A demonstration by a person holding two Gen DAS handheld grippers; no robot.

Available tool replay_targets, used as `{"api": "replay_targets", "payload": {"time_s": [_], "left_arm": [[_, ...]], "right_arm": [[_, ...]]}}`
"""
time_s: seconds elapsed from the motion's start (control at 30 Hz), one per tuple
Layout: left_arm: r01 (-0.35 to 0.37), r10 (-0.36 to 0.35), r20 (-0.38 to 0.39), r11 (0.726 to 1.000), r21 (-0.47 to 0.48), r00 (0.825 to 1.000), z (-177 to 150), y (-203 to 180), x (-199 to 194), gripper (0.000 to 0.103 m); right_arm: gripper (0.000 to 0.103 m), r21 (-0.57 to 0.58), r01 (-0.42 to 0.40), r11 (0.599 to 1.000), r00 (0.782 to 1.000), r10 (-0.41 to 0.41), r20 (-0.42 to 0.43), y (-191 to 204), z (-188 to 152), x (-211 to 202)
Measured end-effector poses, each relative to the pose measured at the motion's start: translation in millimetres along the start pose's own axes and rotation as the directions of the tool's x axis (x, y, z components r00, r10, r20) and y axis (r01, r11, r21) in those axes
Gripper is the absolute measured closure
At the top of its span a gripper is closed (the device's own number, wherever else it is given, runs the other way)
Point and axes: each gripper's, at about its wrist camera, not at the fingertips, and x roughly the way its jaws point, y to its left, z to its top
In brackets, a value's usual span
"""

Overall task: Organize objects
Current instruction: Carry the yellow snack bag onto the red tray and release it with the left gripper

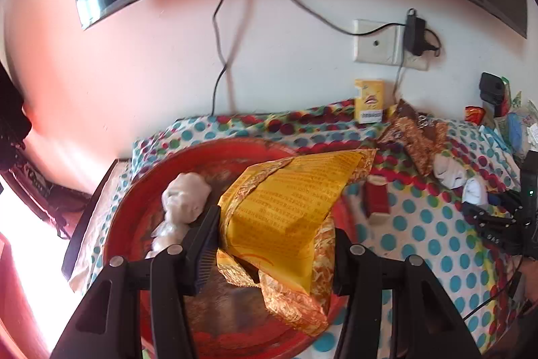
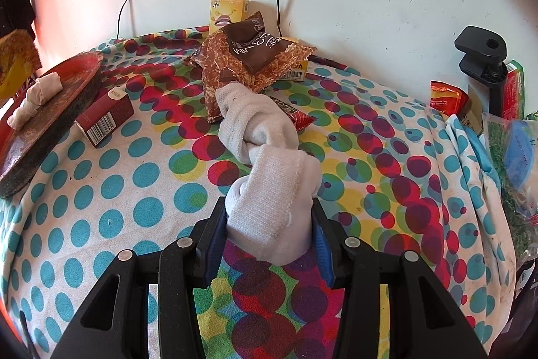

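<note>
Mid-tidy here - my left gripper (image 1: pixel 274 244) is clamped on the yellow packet (image 1: pixel 289 201) over the red tray (image 1: pixel 134 224), right gripper (image 2: pixel 269 236) pinching the knotted sock (image 2: pixel 265 187) just above the tablecloth (image 2: pixel 111 190) - next I'd carry both trayward.

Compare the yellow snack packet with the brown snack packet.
The crinkled yellow foil snack packet is held over the round red tray by the left hand-held gripper; the brown foil snack packet lies on the dotted cloth, propped on boxes. Both have crinkled gold-patterned edges.
</note>
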Motion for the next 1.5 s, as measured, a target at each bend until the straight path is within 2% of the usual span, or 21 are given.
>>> {"api": "replay_targets", "payload": {"time_s": [0.27,0.43,0.73,0.93,1.37,1.5], "left_arm": [[-0.077,0.07,-0.076,0.994,-0.081,0.995,-30.1,56.1,18.9,0.05],[-0.117,0.106,-0.109,0.987,-0.108,0.988,-51.2,77.4,24.0,0.05],[-0.164,0.143,-0.142,0.975,-0.148,0.979,-69.0,104.8,37.5,0.05],[-0.191,0.172,-0.124,0.969,-0.159,0.977,-67.7,115.5,41.9,0.05],[-0.186,0.169,-0.1,0.963,-0.195,0.981,-66.0,116.2,45.6,0.045],[-0.134,0.12,-0.076,0.968,-0.212,0.99,-66.1,110.8,34.8,0.039]], "right_arm": [[0.06,-0.007,0.007,1.0,1.0,-0.007,-0.006,0.1,-0.7,0.5],[0.06,-0.008,0.008,1.0,1.0,-0.008,-0.016,-0.1,-0.2,3.1],[0.06,-0.018,0.023,1.0,1.0,-0.023,-0.019,1.9,0.0,3.9],[0.06,-0.024,0.031,0.999,0.999,-0.032,-0.025,3.4,0.2,4.5],[0.06,-0.033,0.042,0.999,0.999,-0.043,-0.026,4.9,0.6,3.7],[0.06,-0.034,0.043,0.999,0.999,-0.044,-0.027,4.9,1.0,3.5]]}}
